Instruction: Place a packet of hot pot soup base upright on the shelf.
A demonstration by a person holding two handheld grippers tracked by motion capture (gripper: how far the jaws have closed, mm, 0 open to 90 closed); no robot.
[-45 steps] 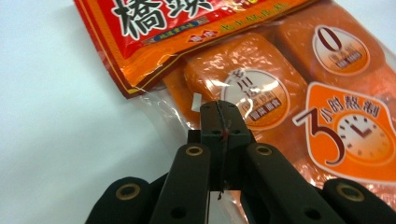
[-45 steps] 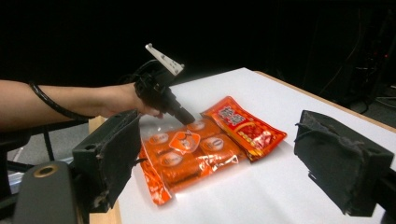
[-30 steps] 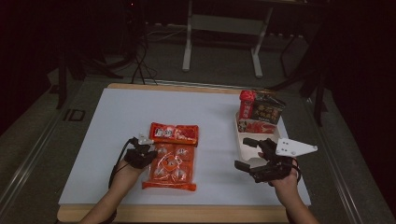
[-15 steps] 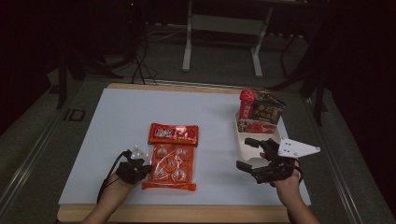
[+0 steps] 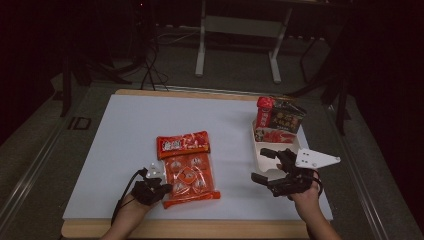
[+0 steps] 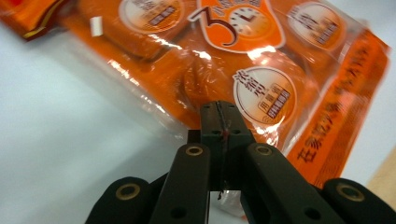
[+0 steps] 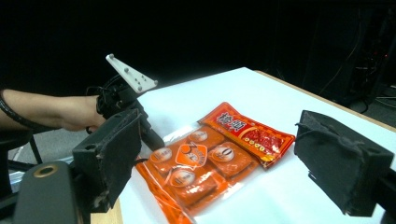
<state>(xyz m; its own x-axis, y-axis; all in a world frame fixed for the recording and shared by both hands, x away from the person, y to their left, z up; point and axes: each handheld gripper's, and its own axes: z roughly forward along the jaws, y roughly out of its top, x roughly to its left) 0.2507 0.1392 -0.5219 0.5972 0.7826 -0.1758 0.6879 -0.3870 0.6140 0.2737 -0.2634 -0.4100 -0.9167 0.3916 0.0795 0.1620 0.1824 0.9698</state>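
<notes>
Left gripper (image 5: 162,186) has its black jaws together, pinching the clear plastic edge of the orange multi-pack snack bag (image 5: 189,172), which lies flat on the white table (image 5: 120,135). Right gripper (image 5: 270,167) stands well right of that bag, jaws apart and empty, beside the white tray (image 5: 260,150).

a: in the left gripper view the clear-and-orange plastic snack bag (image 6: 261,70) runs off the top and both side edges, so its full outline can't be told.

b: and the closed black tips of the left gripper (image 6: 223,122) cover the bag's clear edge there. the print on the round labels is blurred.

a: from the high view, the white divided tray (image 5: 265,165) is partly hidden behind the right gripper (image 5: 264,165); the packets in it are too small to read.
</notes>
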